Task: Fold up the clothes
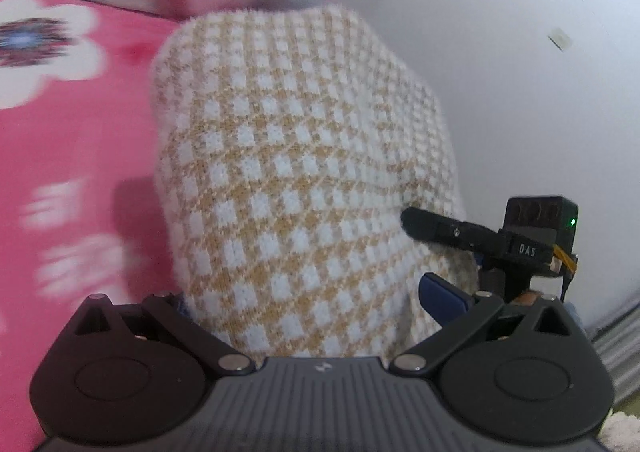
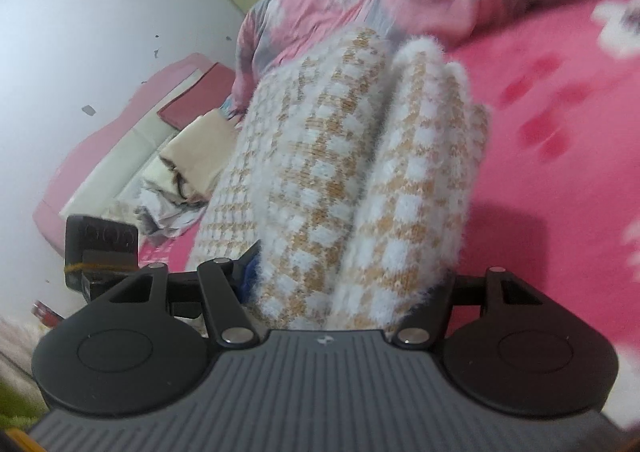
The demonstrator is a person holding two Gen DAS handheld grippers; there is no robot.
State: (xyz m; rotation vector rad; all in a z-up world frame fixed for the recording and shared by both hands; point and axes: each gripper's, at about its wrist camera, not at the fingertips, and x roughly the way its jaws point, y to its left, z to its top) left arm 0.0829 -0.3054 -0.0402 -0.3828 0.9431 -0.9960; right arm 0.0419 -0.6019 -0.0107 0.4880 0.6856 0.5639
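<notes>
Fuzzy tan-and-white checked knit garment hanging folded above the pink floral bed, long axis running away from both cameras, left tool and right tool each clamping its near edge.

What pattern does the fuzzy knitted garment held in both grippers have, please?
Fuzzy knitted garment: white-and-tan check, clearest in the left wrist view.

Folded tan-and-white checked knit garment
</notes>
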